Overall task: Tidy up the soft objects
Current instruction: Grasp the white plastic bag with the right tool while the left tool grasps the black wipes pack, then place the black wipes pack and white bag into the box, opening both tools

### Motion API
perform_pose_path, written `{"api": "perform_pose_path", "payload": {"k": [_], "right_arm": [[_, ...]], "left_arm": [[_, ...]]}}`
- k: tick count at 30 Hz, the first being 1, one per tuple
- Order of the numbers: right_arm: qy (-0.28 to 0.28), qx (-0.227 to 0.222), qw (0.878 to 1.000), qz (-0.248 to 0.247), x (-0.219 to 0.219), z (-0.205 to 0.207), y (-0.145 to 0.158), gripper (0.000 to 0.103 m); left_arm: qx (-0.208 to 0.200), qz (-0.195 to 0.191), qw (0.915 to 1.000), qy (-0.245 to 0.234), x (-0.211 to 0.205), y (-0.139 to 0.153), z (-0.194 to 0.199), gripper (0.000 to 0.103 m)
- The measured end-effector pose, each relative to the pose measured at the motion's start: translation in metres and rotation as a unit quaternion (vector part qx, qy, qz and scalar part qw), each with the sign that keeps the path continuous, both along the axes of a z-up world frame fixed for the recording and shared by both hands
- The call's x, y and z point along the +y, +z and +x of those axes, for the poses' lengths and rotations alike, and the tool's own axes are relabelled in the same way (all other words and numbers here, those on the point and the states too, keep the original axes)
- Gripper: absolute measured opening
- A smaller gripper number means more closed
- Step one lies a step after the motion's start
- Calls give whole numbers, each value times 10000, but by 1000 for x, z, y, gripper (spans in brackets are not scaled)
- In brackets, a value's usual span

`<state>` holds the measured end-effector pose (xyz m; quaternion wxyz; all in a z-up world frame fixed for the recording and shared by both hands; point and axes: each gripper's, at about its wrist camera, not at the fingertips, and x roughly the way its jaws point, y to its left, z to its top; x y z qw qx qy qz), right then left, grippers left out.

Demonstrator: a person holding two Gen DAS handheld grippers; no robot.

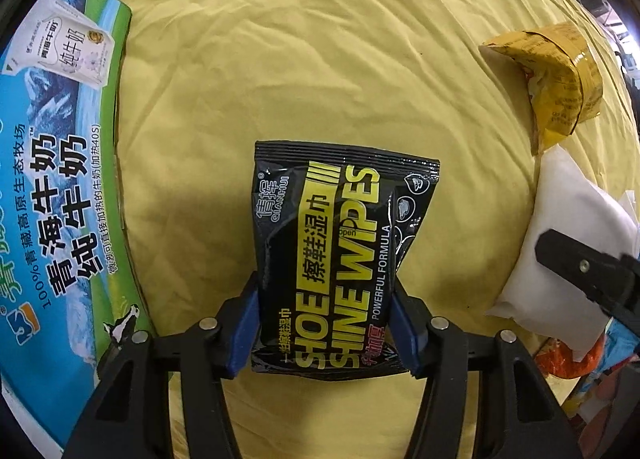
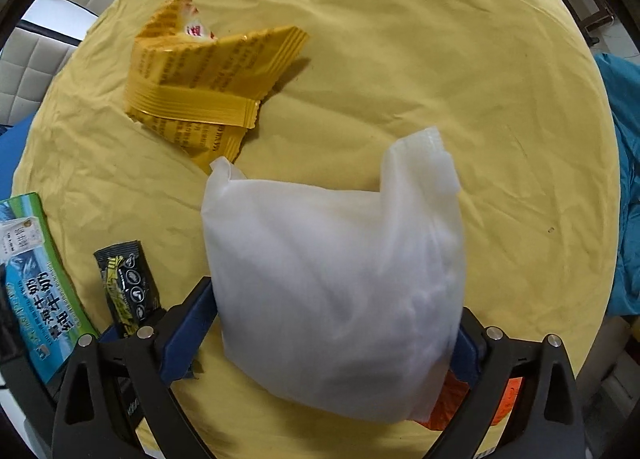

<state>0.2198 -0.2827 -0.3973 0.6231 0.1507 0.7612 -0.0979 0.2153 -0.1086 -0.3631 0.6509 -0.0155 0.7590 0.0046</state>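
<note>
My left gripper [image 1: 324, 323] is shut on a black and yellow pack of shoe shine wipes [image 1: 336, 243], held over the yellow cloth [image 1: 320, 59]. The pack also shows small in the right wrist view [image 2: 126, 287]. My right gripper [image 2: 332, 319] is shut on a soft white bag [image 2: 336, 275], its blue pads [image 2: 188, 331] pressing both sides. The white bag appears at the right in the left wrist view [image 1: 560, 259], with the right gripper's black finger over it. A crumpled yellow snack packet [image 2: 204, 79] lies on the cloth beyond the white bag, also seen far right in the left wrist view [image 1: 556, 75].
A blue and green milk carton box [image 1: 60, 187] stands at the left, also in the right wrist view [image 2: 36, 279]. An orange wrapper [image 2: 452, 403] lies under the white bag. Blue fabric [image 2: 624, 179] hangs past the cloth's right edge. Padded white upholstery [image 2: 60, 19] is beyond the far left.
</note>
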Motion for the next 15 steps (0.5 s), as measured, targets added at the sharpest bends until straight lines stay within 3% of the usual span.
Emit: {"api": "perform_pose_path", "payload": {"k": [8, 15], "right_arm": [[217, -164, 9996, 23, 1, 1, 9, 82], [376, -340, 9987, 29, 0, -5, 31, 75]], "left_arm": [[-248, 102, 9995, -177, -7, 24, -18, 52], [-638, 94, 9977, -229, -11, 59, -29, 52]]}}
